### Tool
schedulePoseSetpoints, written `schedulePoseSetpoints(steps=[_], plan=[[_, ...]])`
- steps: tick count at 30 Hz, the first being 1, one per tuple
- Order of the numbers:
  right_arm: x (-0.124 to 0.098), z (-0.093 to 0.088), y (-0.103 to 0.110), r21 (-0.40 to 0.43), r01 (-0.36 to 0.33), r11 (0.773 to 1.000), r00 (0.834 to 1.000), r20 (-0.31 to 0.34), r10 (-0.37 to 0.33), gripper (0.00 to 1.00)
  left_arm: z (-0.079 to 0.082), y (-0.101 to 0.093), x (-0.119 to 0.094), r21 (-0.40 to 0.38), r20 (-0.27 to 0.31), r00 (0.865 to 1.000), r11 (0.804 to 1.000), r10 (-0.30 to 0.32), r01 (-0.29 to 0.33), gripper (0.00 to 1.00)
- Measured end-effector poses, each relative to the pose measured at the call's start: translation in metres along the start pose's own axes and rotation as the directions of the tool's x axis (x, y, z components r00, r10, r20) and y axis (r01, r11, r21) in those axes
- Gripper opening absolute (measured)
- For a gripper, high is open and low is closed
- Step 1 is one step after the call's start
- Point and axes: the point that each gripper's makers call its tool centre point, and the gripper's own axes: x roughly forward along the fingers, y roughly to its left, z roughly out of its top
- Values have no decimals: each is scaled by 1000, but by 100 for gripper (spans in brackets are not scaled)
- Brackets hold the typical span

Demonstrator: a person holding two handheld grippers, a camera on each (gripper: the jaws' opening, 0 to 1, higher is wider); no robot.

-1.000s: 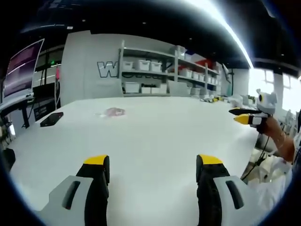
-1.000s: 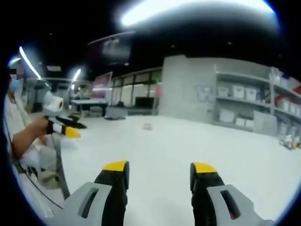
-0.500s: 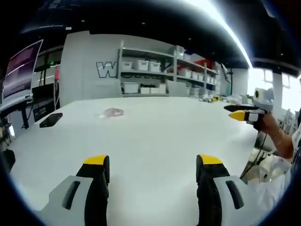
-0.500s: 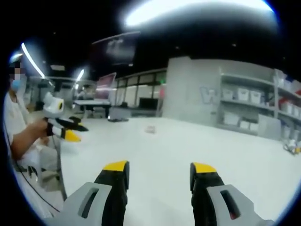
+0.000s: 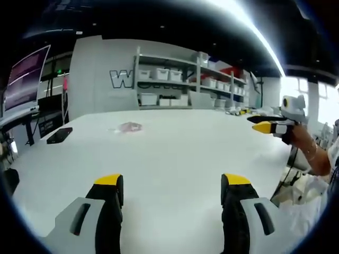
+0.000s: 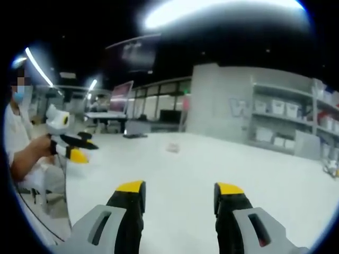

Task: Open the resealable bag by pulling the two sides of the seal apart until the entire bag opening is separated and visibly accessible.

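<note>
both tools [image 5: 172, 182] [image 6: 175, 188] agape; crinkly clear bag [image 5: 127, 126] flat on smooth white table [image 5: 175, 148].

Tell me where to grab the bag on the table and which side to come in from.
The bag lies flat, far across the white table, too small to make out its seal. Probably grip the top edge by the seal, one side per tool, coming low from the near side. Left tool and right tool are open, well short of it.
</note>
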Motion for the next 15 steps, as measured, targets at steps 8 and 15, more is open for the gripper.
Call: schedulePoseSetpoints(steps=[8,15], plan=[[11,-1,-3,9,-8,1000,1000,-7,8,51,-4,0,2,2,-12,1000,1000,-2,2,74],[21,-1,-4,9,-11,1000,1000,-20,11,51,-3,-1,4,4,-11,1000,1000,-5,5,74]])
